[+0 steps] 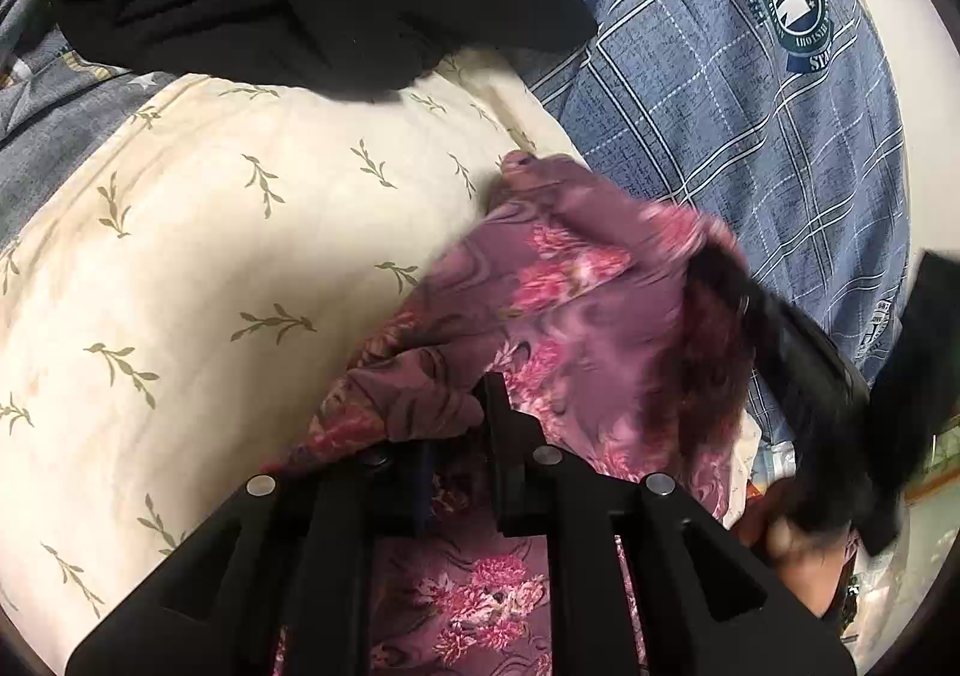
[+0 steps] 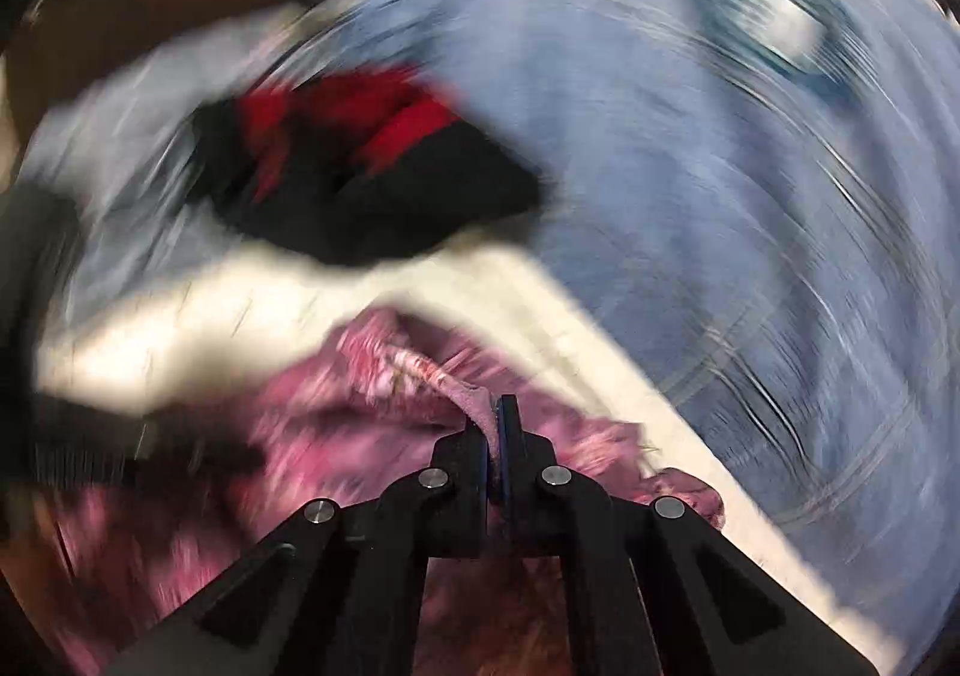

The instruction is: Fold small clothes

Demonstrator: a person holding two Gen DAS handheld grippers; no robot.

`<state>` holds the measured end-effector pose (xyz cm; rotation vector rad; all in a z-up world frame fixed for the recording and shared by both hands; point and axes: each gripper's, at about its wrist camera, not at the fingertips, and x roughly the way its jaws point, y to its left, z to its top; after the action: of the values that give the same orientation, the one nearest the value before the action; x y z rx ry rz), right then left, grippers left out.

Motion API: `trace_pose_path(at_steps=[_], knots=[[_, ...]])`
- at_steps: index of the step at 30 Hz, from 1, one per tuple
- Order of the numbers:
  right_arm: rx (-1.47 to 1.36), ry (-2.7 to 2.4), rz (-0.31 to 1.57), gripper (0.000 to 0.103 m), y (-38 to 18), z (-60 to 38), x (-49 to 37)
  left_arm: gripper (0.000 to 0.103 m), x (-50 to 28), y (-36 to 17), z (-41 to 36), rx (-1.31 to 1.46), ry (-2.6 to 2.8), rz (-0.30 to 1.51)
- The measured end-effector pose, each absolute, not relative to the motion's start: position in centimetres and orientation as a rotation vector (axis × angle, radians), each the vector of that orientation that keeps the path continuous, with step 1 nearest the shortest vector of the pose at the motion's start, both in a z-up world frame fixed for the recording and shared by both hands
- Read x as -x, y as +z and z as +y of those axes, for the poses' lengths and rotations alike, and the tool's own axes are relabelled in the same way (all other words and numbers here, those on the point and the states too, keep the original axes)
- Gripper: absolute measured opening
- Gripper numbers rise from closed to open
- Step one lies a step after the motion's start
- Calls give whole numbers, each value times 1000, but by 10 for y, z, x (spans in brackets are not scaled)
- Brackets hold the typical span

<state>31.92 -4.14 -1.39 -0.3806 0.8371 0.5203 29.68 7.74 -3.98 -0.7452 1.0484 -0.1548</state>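
Observation:
A purple garment with pink flowers (image 1: 570, 304) lies bunched over a cream pillow (image 1: 240, 256). My left gripper (image 1: 459, 424) is shut on a gathered fold at the garment's near edge, and cloth wraps over its left finger. My right gripper (image 1: 780, 328) appears blurred at the right, at the garment's far right corner. In the right wrist view, which is heavily smeared, my right gripper (image 2: 497, 412) is shut on a thin pink fold of the same garment (image 2: 372, 394). The cloth stands up between the pads.
A black and red garment (image 1: 300, 4) lies in a heap beyond the pillow. A blue plaid sheet with a round crest (image 1: 750, 136) covers the bed to the right. A hand (image 1: 780, 544) shows at the lower right behind the right gripper.

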Motion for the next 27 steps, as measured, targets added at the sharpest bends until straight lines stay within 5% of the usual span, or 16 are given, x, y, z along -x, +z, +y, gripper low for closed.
trace_pose_path(at_steps=[7, 11, 12, 15, 16, 23, 24, 25, 27], knots=[[-71, 316, 1065, 6, -64, -115, -380, 15, -299, -41, 76, 735, -150, 1057], [-188, 323, 1006, 13, -47, -142, -370, 21, -298, -39, 73, 728, -146, 1051], [-175, 406, 984, 16, -36, -137, -365, 22, -298, -39, 72, 724, -144, 1050], [-4, 601, 932, 48, -9, -96, -349, 26, -296, -36, 68, 704, -137, 1041], [64, 649, 920, 50, -3, -79, -343, 26, -296, -36, 67, 694, -135, 1039], [577, 758, 980, 46, -32, 25, -334, 26, -296, -37, 71, 702, -148, 1043], [631, 755, 992, 40, -43, 25, -337, 26, -296, -38, 71, 705, -152, 1045], [682, 753, 996, 6, -48, 32, -336, 26, -297, -38, 70, 709, -153, 1045], [746, 723, 976, 8, -52, 33, -343, 26, -297, -38, 73, 716, -158, 1045]])
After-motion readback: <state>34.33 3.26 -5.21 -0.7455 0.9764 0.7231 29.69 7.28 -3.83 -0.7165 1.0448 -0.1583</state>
